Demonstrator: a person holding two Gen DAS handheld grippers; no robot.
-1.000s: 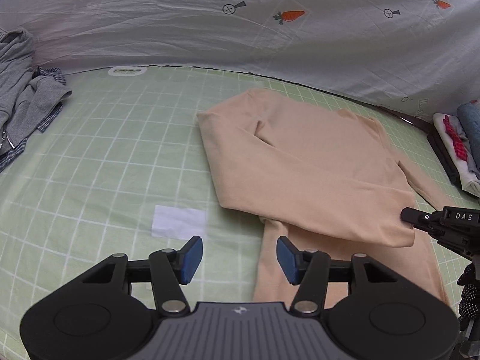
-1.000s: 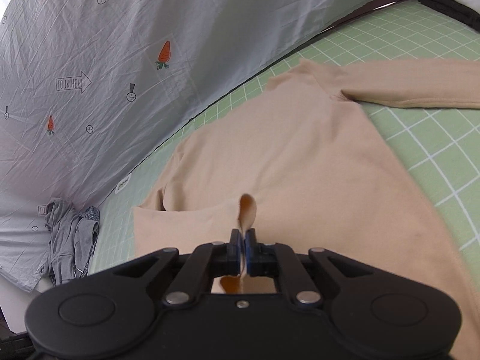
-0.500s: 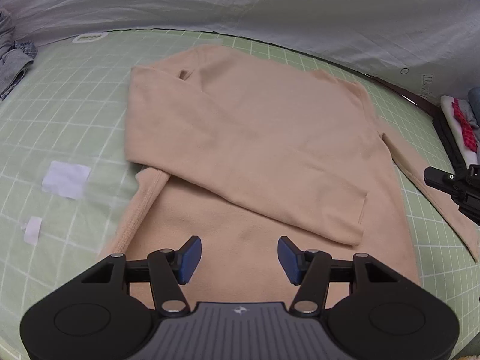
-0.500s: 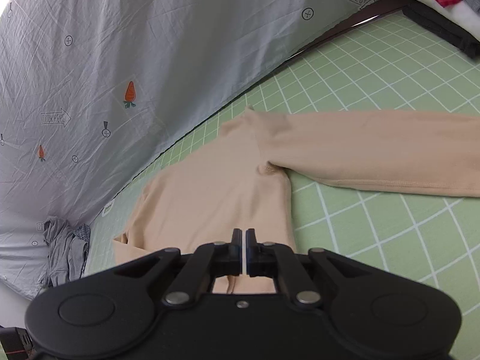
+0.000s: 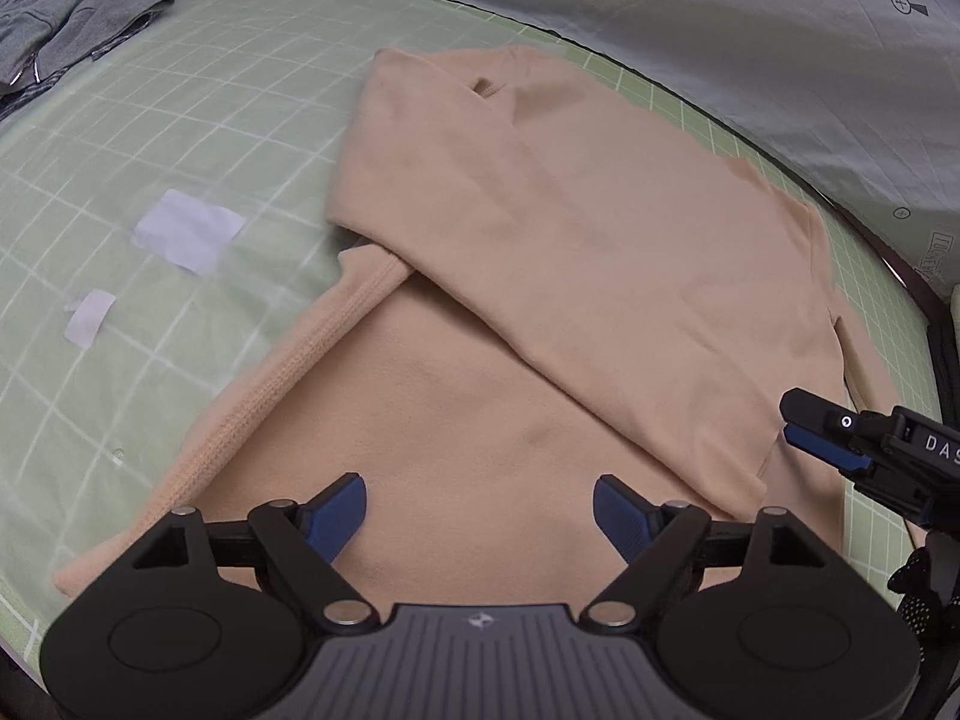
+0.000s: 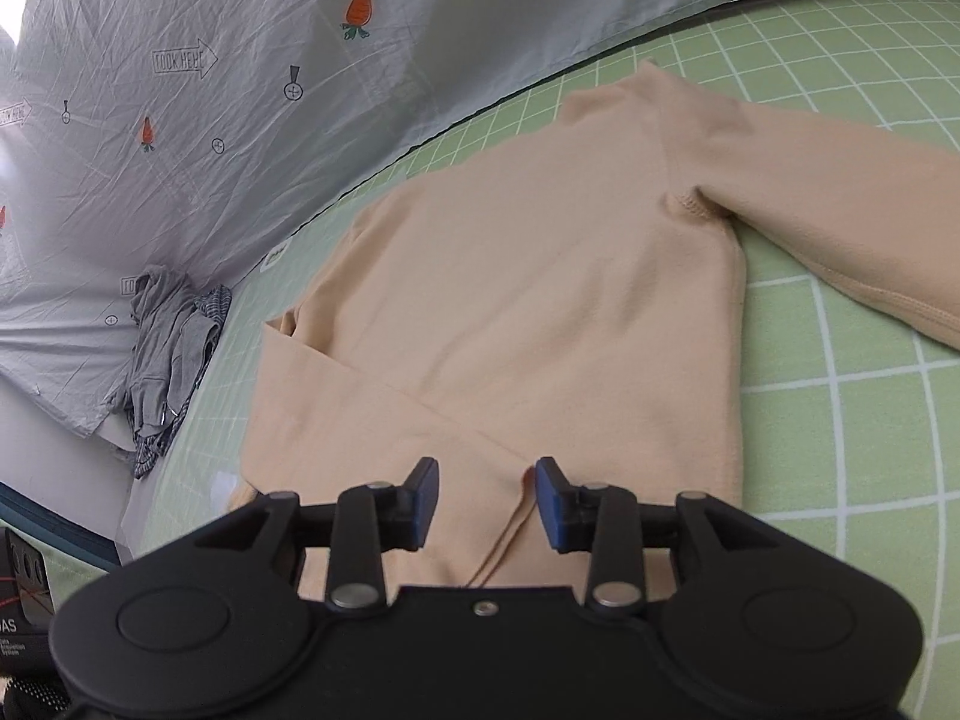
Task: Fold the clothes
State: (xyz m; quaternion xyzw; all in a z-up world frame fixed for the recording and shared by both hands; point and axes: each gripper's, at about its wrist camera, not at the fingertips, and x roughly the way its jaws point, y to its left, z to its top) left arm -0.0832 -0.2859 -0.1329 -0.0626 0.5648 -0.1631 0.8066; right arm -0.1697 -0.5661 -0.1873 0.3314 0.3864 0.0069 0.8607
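A peach long-sleeved top [image 5: 540, 252] lies flat on the green grid mat [image 5: 150, 120]. One sleeve is folded diagonally across its body; its cuff ends near the right gripper. The other sleeve [image 6: 840, 210] stretches out to the right in the right wrist view. My left gripper [image 5: 480, 513] is open and empty, low over the top's lower body near the ribbed hem [image 5: 288, 384]. My right gripper [image 6: 486, 501] is open and empty, just above the folded sleeve's cuff [image 6: 510, 516]. It also shows in the left wrist view [image 5: 828, 432] at the right edge.
A heap of grey clothes [image 5: 66, 18] lies at the mat's far left; it also shows in the right wrist view [image 6: 168, 348]. Two white paper patches [image 5: 186, 228] lie on the mat left of the top. A grey carrot-print sheet [image 6: 240, 90] hangs behind the mat.
My right gripper was shut on the sleeve cuff, carried it across the body, and has now opened and let it go. My left gripper moved right over the top's body and stayed open.
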